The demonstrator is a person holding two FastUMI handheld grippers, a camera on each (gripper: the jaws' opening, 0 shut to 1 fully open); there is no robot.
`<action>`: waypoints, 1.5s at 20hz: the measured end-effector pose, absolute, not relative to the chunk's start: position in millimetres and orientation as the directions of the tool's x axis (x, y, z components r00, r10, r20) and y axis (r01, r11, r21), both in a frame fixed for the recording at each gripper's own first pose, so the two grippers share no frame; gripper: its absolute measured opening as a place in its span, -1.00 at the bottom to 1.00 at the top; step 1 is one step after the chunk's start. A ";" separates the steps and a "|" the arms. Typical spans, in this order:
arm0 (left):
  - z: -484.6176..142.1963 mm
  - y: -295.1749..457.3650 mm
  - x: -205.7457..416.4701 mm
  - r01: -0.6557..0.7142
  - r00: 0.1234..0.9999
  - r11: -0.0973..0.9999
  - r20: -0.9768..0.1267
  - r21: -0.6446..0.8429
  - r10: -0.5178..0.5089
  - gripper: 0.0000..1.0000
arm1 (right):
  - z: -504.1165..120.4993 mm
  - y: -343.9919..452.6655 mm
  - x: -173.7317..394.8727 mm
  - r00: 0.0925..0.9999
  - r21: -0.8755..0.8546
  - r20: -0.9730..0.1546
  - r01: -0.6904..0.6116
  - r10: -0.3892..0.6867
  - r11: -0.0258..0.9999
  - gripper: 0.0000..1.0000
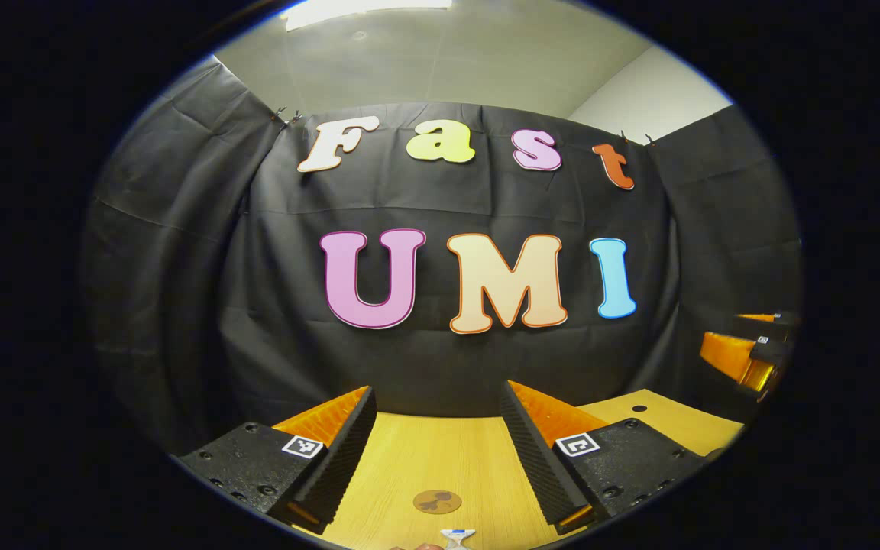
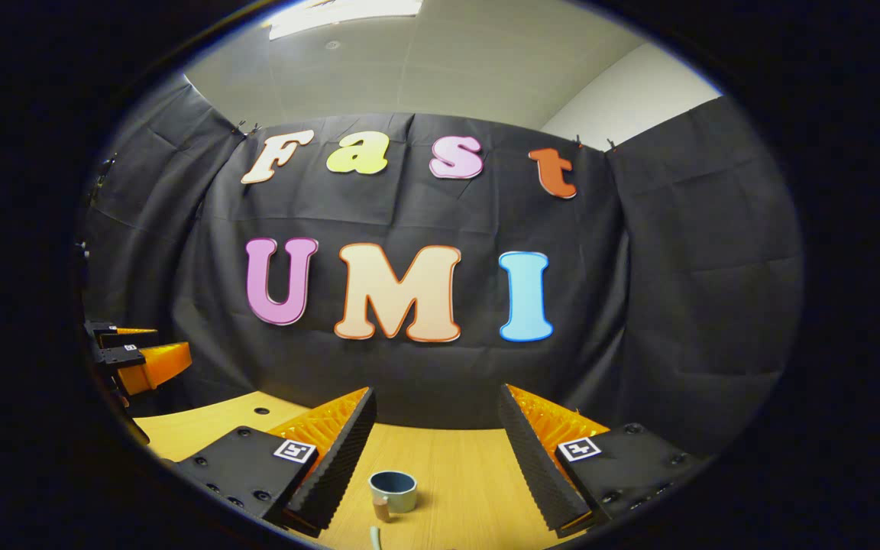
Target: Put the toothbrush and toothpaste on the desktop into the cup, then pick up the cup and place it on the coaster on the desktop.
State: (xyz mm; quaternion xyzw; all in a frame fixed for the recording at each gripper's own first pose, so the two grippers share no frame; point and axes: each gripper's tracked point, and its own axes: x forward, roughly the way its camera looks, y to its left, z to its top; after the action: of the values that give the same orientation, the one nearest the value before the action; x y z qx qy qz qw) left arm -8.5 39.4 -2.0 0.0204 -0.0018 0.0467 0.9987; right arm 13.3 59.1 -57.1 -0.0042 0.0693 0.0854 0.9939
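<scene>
In the left gripper view my left gripper [image 1: 438, 389] stands open above the wooden desktop [image 1: 417, 458], nothing between its fingers. A round brown coaster [image 1: 438, 502] lies on the desk below the gap. Just nearer than it shows the end of a small white and blue thing [image 1: 457, 537], cut off by the view's edge; I cannot tell what it is. In the right gripper view my right gripper [image 2: 437, 389] is open too. A blue-grey cup [image 2: 393, 490] with a brown handle stands upright on the desk, low and left of the gap. A thin white tip [image 2: 375, 537] pokes in below the cup.
The black cloth wall closes the desk's far side. The right gripper [image 1: 753, 351] hangs at the far right of the left gripper view, and the left gripper [image 2: 131, 353] at the far left of the right gripper view. A small hole [image 2: 260, 410] marks the desk's back left.
</scene>
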 end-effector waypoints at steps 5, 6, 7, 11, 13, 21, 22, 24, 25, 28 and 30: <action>4.0 48.6 -16.8 -0.112 0.994 0.993 0.019 0.045 0.111 0.87 | -135.7 76.1 2.1 0.900 0.056 -0.371 -0.222 0.227 0.973 0.98; 4.7 50.8 -19.0 -0.117 0.993 0.992 0.022 0.047 0.116 0.87 | -150.2 79.3 0.0 0.882 0.056 -0.410 -0.232 0.234 0.971 0.98; 6.7 52.3 -20.5 -0.121 0.992 0.991 0.024 0.049 0.120 0.87 | -165.7 84.1 -4.8 0.857 0.060 -0.452 -0.248 0.248 0.967 0.99; 7.5 59.3 -29.7 -0.146 0.989 0.987 0.023 0.069 0.144 0.87 | -231.6 96.1 -27.9 0.737 0.021 -0.623 -0.318 0.261 0.948 0.99; 5.6 61.0 -33.2 -0.156 0.988 0.985 0.019 0.071 0.155 0.87 | -255.8 101.0 -36.5 0.691 -0.007 -0.673 -0.361 0.263 0.932 0.99; -5.3 75.7 -46.5 -0.203 0.979 0.976 -0.011 0.081 0.204 0.87 | -319.4 106.2 -53.7 0.526 0.004 -0.820 -0.390 0.226 0.921 1.00; -5.4 77.0 -47.2 -0.207 0.978 0.975 -0.012 0.082 0.208 0.87 | -326.5 106.5 -55.0 0.503 0.009 -0.836 -0.390 0.221 0.921 0.99; -7.3 80.2 -49.3 -0.214 0.976 0.973 -0.018 0.086 0.216 0.87 | -343.7 106.0 -60.8 0.453 0.013 -0.866 -0.398 0.209 0.917 1.00; -8.3 81.7 -49.8 -0.216 0.976 0.972 -0.021 0.088 0.219 0.87 | -351.9 105.9 -65.7 0.424 0.015 -0.884 -0.398 0.199 0.917 1.00; -14.0 85.9 -52.7 -0.223 0.973 0.970 -0.034 0.098 0.227 0.87 | -369.6 105.5 -76.5 0.357 0.029 -0.916 -0.393 0.182 0.919 1.00; -19.4 88.1 -54.2 -0.228 0.971 0.969 -0.048 0.096 0.233 0.87 | -380.6 103.2 -80.8 0.329 0.021 -0.930 -0.401 0.165 0.916 1.00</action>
State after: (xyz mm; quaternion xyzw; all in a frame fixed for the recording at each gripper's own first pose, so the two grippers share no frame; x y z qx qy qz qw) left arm -54.2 88.1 -19.4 0.0449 0.0295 0.1161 0.9918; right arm -80.8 103.2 -380.6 -0.1068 0.5522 0.1750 0.8081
